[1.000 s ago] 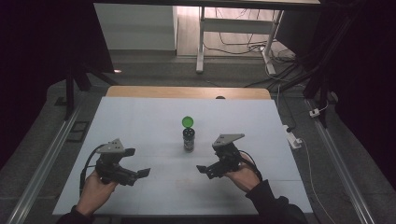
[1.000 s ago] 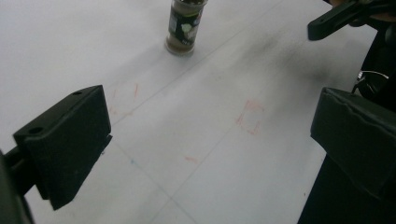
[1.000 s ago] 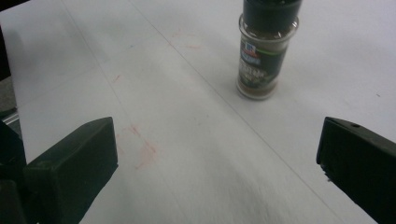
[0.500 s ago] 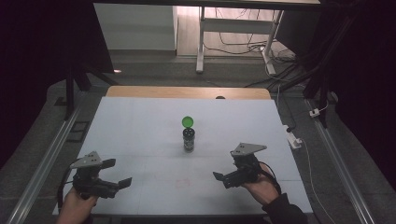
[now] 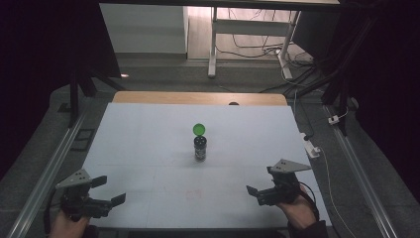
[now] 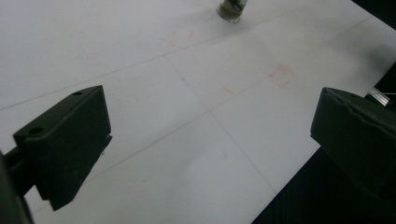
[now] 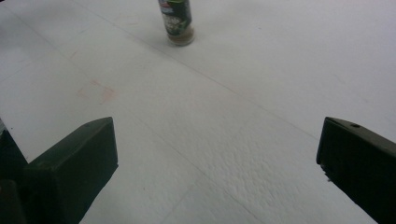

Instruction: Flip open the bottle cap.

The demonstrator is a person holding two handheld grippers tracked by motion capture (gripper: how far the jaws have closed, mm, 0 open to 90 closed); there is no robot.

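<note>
A small dark cylindrical jar [image 5: 200, 148] with flipped-up round green lid [image 5: 199, 130] was seen upright; its contents could not be told. The left gripper [image 5: 111, 191] and right gripper [image 5: 255, 193] were held released.

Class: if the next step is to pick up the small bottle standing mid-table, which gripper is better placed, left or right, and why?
Probably the right gripper. It sits nearer the bottle, jaws wide open and aimed towards it. The left gripper, also open, is at the table's near-left corner, farther off.

Matt white table [image 5: 148, 148], faintly textured
</note>
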